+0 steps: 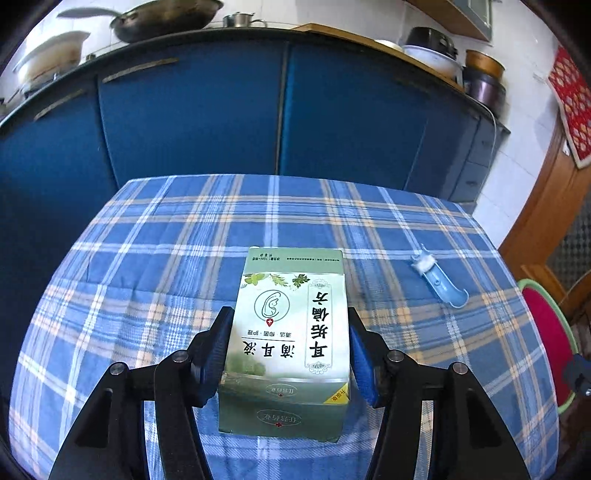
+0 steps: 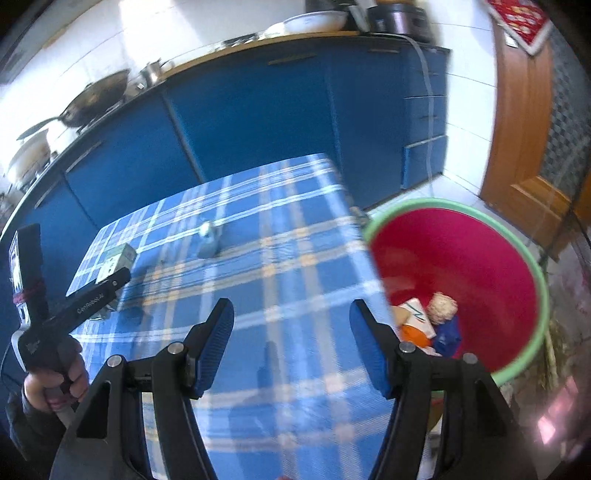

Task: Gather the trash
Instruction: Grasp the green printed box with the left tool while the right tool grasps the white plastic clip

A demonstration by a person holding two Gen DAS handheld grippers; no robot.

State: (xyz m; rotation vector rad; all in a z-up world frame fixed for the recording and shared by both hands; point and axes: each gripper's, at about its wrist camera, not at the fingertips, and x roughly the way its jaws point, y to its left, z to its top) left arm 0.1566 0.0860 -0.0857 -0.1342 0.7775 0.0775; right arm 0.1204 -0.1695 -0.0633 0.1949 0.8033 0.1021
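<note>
A green and white medicine box lies on the blue plaid tablecloth. My left gripper is open, with one finger on each side of the box; a small gap shows at the right pad. The box also shows in the right wrist view. A small blue plastic piece lies to the right on the cloth; it also shows, blurred, in the right wrist view. My right gripper is open and empty above the table's right part, beside a red bin with a green rim holding several pieces of trash.
Blue kitchen cabinets stand behind the table, with a wok, pots and bowls on the counter. A wooden door is at the right. The bin stands on the floor off the table's right edge.
</note>
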